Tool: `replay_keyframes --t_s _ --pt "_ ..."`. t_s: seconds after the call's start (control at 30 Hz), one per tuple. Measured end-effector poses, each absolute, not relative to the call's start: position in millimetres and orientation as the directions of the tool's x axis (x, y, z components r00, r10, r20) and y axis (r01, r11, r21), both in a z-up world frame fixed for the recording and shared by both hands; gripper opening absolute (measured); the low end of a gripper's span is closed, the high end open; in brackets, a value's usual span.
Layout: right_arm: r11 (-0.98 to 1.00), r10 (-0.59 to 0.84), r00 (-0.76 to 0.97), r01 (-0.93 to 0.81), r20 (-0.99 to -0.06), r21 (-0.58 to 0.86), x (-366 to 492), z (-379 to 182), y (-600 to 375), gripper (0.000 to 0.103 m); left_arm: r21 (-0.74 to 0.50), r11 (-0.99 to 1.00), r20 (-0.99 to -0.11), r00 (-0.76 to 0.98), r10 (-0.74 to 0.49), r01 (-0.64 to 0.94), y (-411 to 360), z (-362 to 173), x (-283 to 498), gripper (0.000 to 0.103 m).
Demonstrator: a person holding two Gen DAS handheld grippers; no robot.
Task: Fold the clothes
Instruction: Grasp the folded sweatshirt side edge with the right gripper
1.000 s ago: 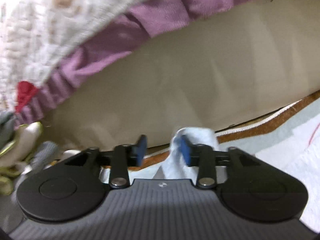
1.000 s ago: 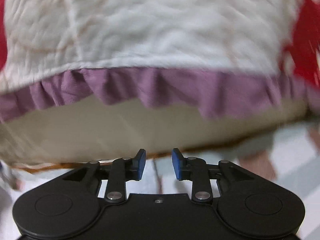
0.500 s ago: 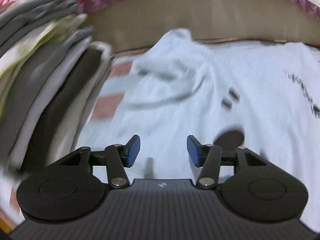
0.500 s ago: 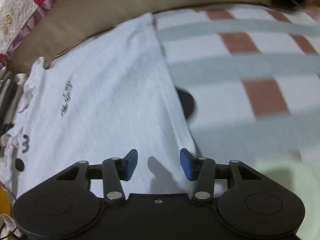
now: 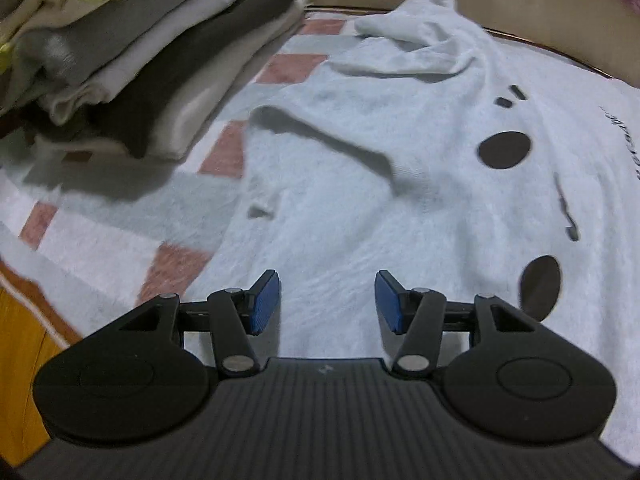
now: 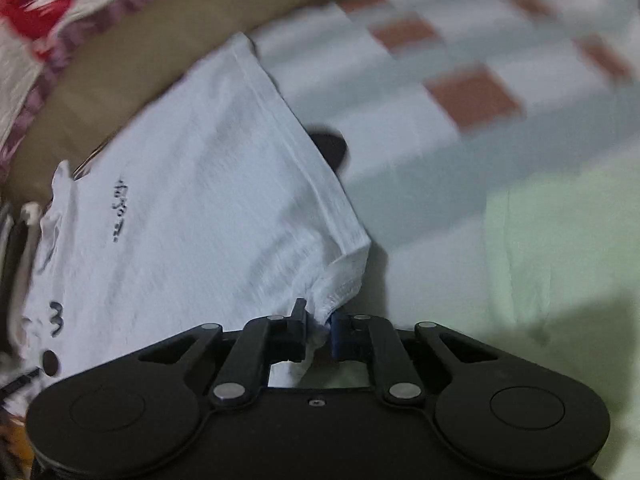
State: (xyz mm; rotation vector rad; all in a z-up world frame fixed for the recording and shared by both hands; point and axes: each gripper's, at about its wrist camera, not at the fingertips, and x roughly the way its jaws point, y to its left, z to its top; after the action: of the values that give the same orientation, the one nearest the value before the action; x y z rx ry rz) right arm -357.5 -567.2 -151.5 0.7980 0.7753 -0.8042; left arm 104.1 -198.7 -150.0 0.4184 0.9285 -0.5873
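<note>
Fingers of the left gripper (image 5: 326, 300) stand spread wide with nothing between the blue pads, low over the white T-shirt (image 5: 420, 184). Those of the right gripper (image 6: 318, 330) are pressed together on a hem corner of that same shirt (image 6: 192, 216), the cloth bunching up between them.

The T-shirt lies spread, printed side up, on the checked blanket (image 5: 112, 224). Its far sleeve is rumpled and partly flipped over itself, and its body carries a slack ridge. A stack of folded clothes (image 5: 132, 52) sits beside the shirt, on the sleeve side, close but apart from it. A pale green cloth (image 6: 560, 272) lies beyond the shirt's hem corner, away from the stack.

By my reading, the step in hand is taking hold of the shirt's near edge with both grippers, and only the right has a grip. To do it well, the left pads should close on the near side edge, catching both layers. With one corner pinched alone, any pull would skew the cloth. The rumpled sleeve wants flattening, or the crease will set crooked.
</note>
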Motion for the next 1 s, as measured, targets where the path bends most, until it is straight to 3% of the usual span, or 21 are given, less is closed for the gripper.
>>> replay_keyframes --t_s 0.1,0.33,0.43,0.53,0.63,0.77,0.87,0.93,0.97,1.0 --pt "0.531 -0.474 0.373 0.844 -0.798 0.079 -356 -119 -548 0.006 0.1 0.777 -0.845 0.465 -0.263 0.621 -187 -154 101 0.053" --pt "0.445 -0.44 0.291 0.893 -0.849 0.075 -369 -147 -558 0.006 0.18 0.743 -0.824 0.511 -0.244 0.645 -191 -148 92 0.053" --pt "0.432 -0.408 0.326 0.892 -0.853 0.134 -364 -151 -565 0.006 0.176 0.638 -0.748 0.523 -0.408 0.749 -208 -124 60 0.051" --pt "0.435 -0.364 0.442 0.859 -0.82 0.27 -352 -136 -580 0.007 0.012 0.429 -0.691 0.317 -0.649 0.903 -241 -94 16 0.053" --pt "0.449 -0.318 0.557 0.801 -0.767 0.395 -335 -117 -598 0.007 -0.195 0.166 -0.649 0.0 -0.761 0.967 -284 -83 -25 0.055" --pt "0.513 -0.23 0.621 0.732 -0.75 0.449 -291 -109 -626 0.007 -0.374 -0.066 -0.598 -0.295 -0.745 0.925 -352 -88 -81 0.056" --pt "0.544 -0.158 0.632 0.697 -0.758 0.468 -259 -109 -644 0.008 -0.367 -0.148 -0.63 -0.363 -0.687 0.918 -398 -99 -118 0.069" --pt "0.565 -0.13 0.626 0.684 -0.769 0.462 -240 -111 -648 0.008 -0.287 -0.162 -0.709 -0.324 -0.626 0.944 -424 -114 -139 0.075" --pt "0.58 -0.109 0.624 0.672 -0.774 0.46 -231 -113 -650 0.008 -0.235 -0.141 -0.752 -0.271 -0.601 0.962 -434 -124 -146 0.072" --pt "0.593 -0.094 0.62 0.663 -0.779 0.457 -226 -114 -651 0.008 -0.216 -0.11 -0.781 -0.239 -0.577 0.97 -441 -134 -146 0.045"
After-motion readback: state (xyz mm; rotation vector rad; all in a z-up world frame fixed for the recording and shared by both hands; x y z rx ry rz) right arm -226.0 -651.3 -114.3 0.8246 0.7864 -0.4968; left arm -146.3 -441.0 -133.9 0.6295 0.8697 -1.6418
